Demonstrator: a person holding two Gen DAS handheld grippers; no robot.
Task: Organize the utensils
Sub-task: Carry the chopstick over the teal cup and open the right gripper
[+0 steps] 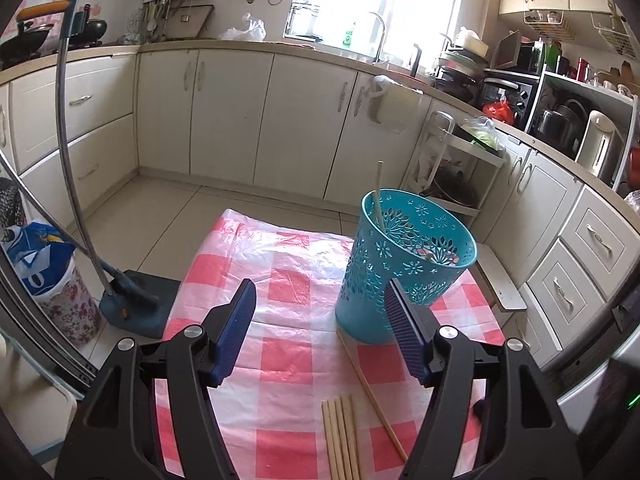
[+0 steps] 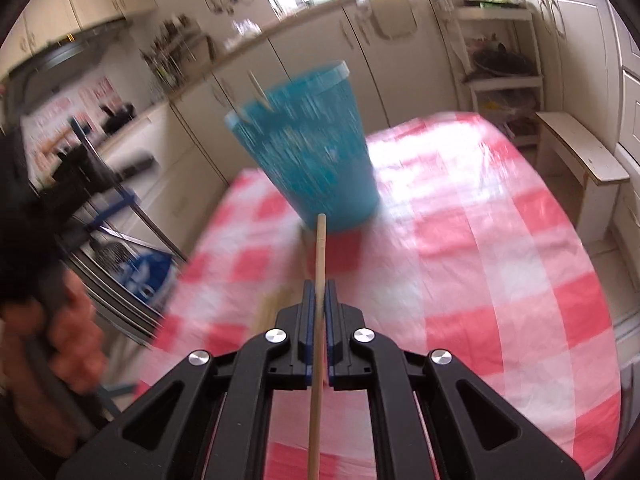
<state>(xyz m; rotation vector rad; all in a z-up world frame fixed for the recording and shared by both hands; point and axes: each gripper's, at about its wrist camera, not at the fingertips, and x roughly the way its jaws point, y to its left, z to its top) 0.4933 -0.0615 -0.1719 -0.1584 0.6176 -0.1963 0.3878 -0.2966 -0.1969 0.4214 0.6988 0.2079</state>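
A teal perforated basket stands on the pink checked tablecloth, with one wooden chopstick leaning inside it. Several chopsticks lie on the cloth near the front, one angled apart from them. My left gripper is open and empty, just in front of the basket. My right gripper is shut on a single chopstick, its tip pointing at the foot of the basket. The right wrist view is motion-blurred.
Cream kitchen cabinets ring the room. A dustpan and broom and a flowered bin stand left of the table. A white stool stands at the table's right. A hand shows at the left.
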